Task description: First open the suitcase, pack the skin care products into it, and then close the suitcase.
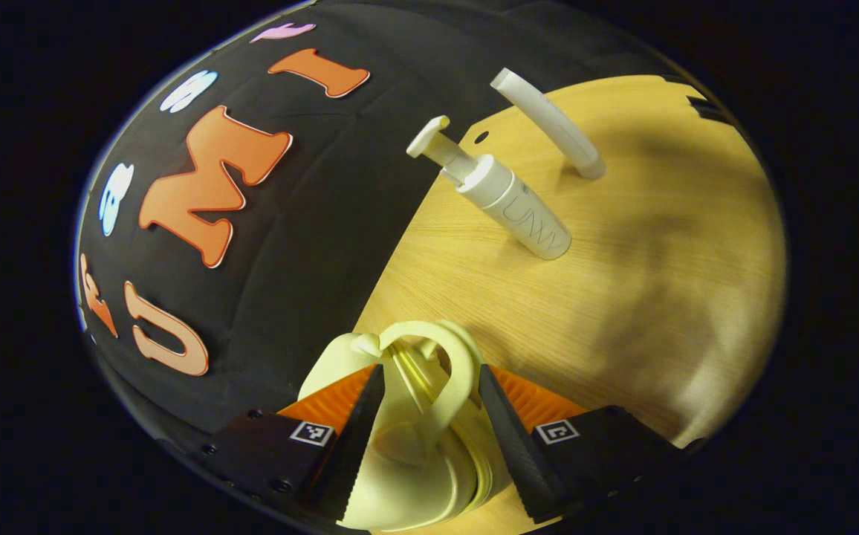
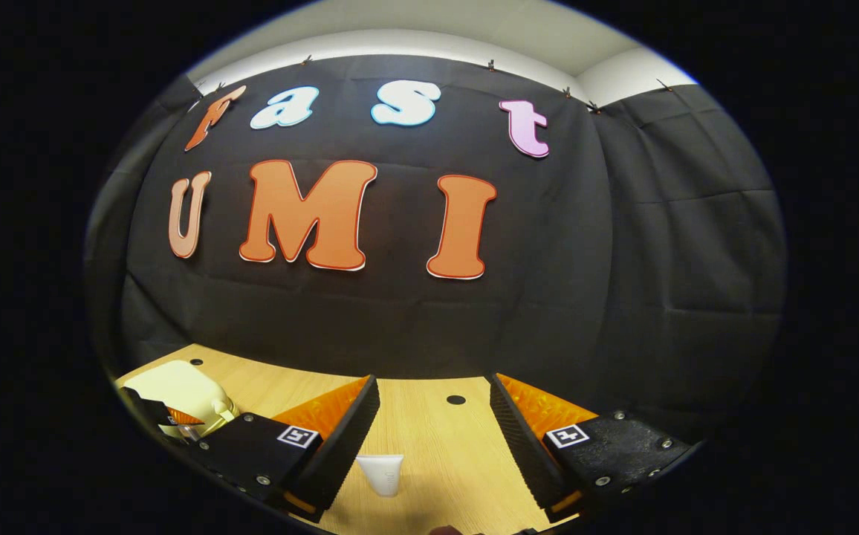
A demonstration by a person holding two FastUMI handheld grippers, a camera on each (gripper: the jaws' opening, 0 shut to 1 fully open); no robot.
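Suitcase (image 1: 407, 446): a small pale-yellow case with a looped handle, at the near edge of the wooden table (image 1: 623, 312); in the left gripper view it sits between the fingers of the left gripper (image 1: 429, 438).
Left gripper: jaws set either side of the suitcase handle and top; both fingers appear to touch it, though a firm pinch cannot be confirmed.
Pump bottle (image 1: 507, 200): white, standing on the table beyond the suitcase, apart from it.
Tube (image 1: 548, 122): white, slender, standing farther from the suitcase than the pump bottle, just beside it.
Right gripper (image 2: 433, 446): jaws spread wide, holding nothing, above the table.
White tube end (image 2: 381, 473): on the table between the right gripper's fingers, untouched.
Suitcase in right gripper view (image 2: 180, 394): far left, on the table.
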